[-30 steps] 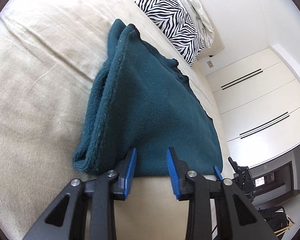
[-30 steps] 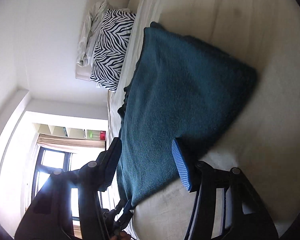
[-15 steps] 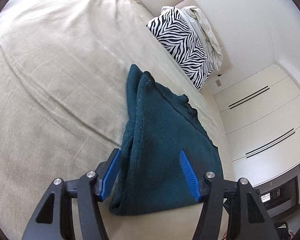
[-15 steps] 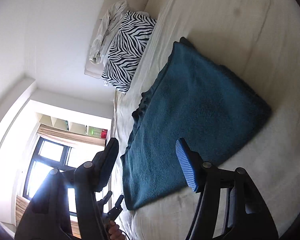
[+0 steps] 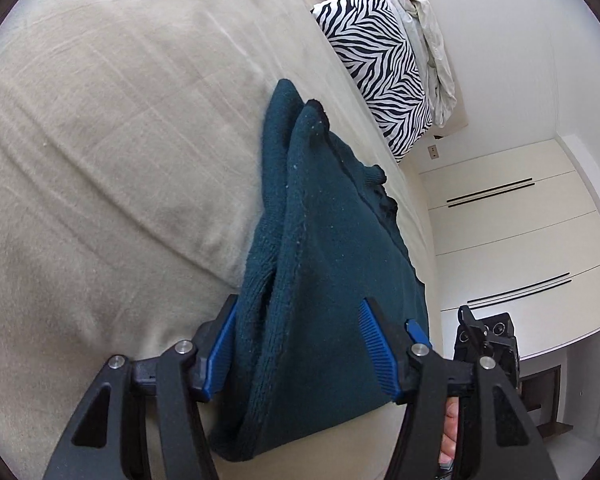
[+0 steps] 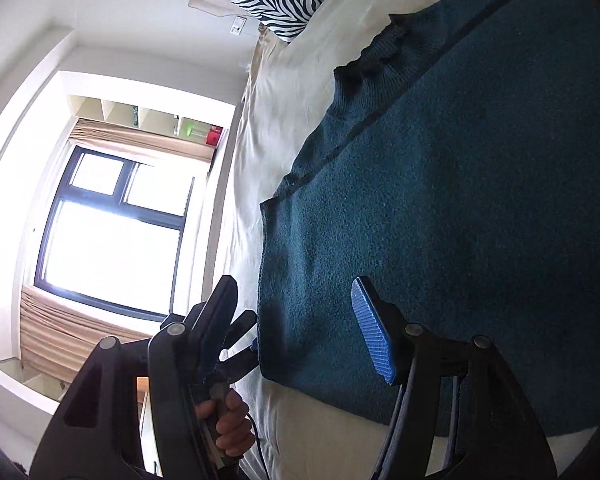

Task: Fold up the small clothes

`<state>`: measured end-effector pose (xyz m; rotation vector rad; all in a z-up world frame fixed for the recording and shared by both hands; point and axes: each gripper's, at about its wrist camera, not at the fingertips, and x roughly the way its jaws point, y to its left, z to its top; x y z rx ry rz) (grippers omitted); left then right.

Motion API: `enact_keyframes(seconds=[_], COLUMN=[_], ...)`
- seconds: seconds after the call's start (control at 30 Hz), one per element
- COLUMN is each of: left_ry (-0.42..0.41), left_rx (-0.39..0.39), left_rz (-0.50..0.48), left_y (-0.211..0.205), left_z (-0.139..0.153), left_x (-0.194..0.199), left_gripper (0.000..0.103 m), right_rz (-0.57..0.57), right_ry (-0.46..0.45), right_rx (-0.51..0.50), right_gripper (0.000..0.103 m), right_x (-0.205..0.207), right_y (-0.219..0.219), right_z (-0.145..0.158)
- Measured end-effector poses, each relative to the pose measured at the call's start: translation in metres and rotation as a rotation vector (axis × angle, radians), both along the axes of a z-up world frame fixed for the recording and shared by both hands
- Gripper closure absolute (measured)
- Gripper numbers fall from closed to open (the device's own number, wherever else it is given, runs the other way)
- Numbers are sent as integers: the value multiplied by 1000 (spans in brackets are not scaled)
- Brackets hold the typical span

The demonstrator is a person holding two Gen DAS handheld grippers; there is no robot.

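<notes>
The dark green sweater [image 5: 324,280] lies folded on the bed [image 5: 120,160], well short of the zebra pillow [image 5: 376,64]. It lies flat so you can make the next fold on a soft, steady place. The layers stack up thick on the side away from the pillow's wall, and that thick edge is where your left gripper [image 5: 300,344] sits.

Your left gripper has its two blue pads [image 5: 374,340] on either side of the near end of the sweater. The jaws have just been opening, and now they stand spread about halfway. The thick folded edge is between them, but the pads do not seem to squeeze it. So you are not holding the sweater here.

Your right gripper [image 6: 296,328] hangs over the near corner of the sweater, on the window side. Its jaws have just opened a little more and stand spread about halfway too. One pad is over the sweater and the other is past its edge. Nothing is pinched. Your hand [image 6: 228,424] shows below it, on the handle.
</notes>
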<state>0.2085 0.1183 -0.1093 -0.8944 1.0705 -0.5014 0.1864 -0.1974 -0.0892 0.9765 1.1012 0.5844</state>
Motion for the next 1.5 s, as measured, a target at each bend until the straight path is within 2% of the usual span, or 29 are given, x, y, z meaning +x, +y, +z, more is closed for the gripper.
enact_keyframes(seconds=[0.1,0.13,0.2,0.27,0.37,0.43,0.53,0.67,0.8,0.9,0.97,1.03,1.13,1.2,1.23,1.3,1.33,1.37,1.5], left_ry=[24,27,45,79,88,84,77,13,-82,-150,-173,-166,-132,-89,-73,-100,-130,-156,-218], left_rx=[-74,-85,-85,-125,-213,-208,-224,-182,-107,-70,-52,-44,-13,18,8,-20,-23,-25,-18], left_rz=[-21,-27,-31,-6,20,22,34,-6,-109,-200,-264,-323,-395,-432,-445,-460,-466,-471,-444], left_y=[-10,-12,-14,-8,3,2,2,-13,-59,-114,-158,-200,-254,-279,-285,-288,-287,-284,-261], left_z=[-5,-6,-12,-23,-31,-27,-20,12,66,99,107,99,67,44,37,39,46,53,72], left_x=[4,4,3,1,0,-1,0,5,19,29,34,34,31,31,29,22,17,13,7], left_gripper=[43,46,62,90,90,90,90,91,91,91,91,90,87,71,64,49,38,33,30], right_rz=[70,95,137,151,136,129,104,68,-7,-79,-129,-168,-214,-234,-238,-231,-224,-214,-175], right_ry=[16,16,11,15,47,66,72,81,72,51,42,45,81,105,114,103,98,97,88], right_rx=[-6,-17,-35,-44,-48,-39,27,135,223,278,301,310,304,311,326,348,341,325,266], right_gripper=[44,44,44,44,44,44,44,43,42,32,28,27,25,27,27,27,27,27,27], right_x=[27,32,42,51,60,64,68,68,63,56,50,44,35,30,27,26,27,31,40], right_y=[31,40,55,63,62,58,49,24,-29,-79,-116,-145,-179,-193,-198,-202,-203,-199,-184], right_z=[-5,-4,-3,-6,-17,-28,-32,-32,-24,-14,-9,-11,-24,-35,-42,-47,-46,-48,-46])
